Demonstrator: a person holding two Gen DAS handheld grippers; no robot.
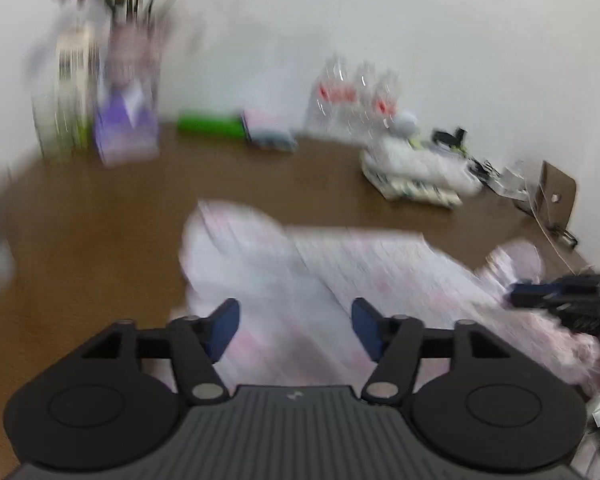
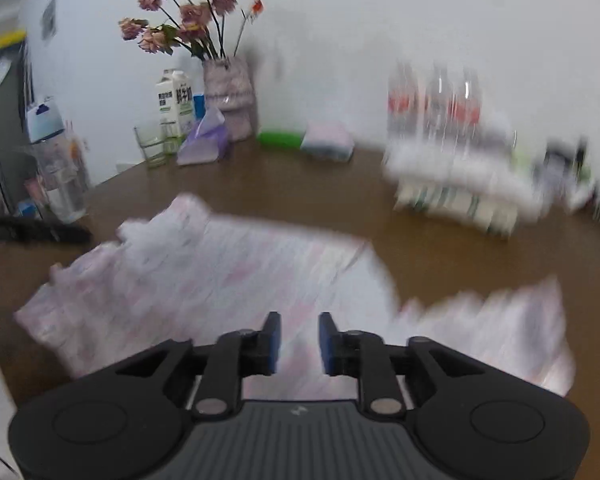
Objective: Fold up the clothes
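We see the pale pink garment (image 2: 220, 280) spread across the middle of the brown worktop (image 2: 440, 248). Our left tongs (image 1: 296, 330) hang released above it, and our right tongs (image 2: 299, 342) are parted too, gripping nothing. Along the far edge stand a flower vase (image 2: 230, 100), a milk carton (image 2: 176, 104), what look like blurred bottles (image 2: 436, 100) and a glass (image 2: 151, 146).
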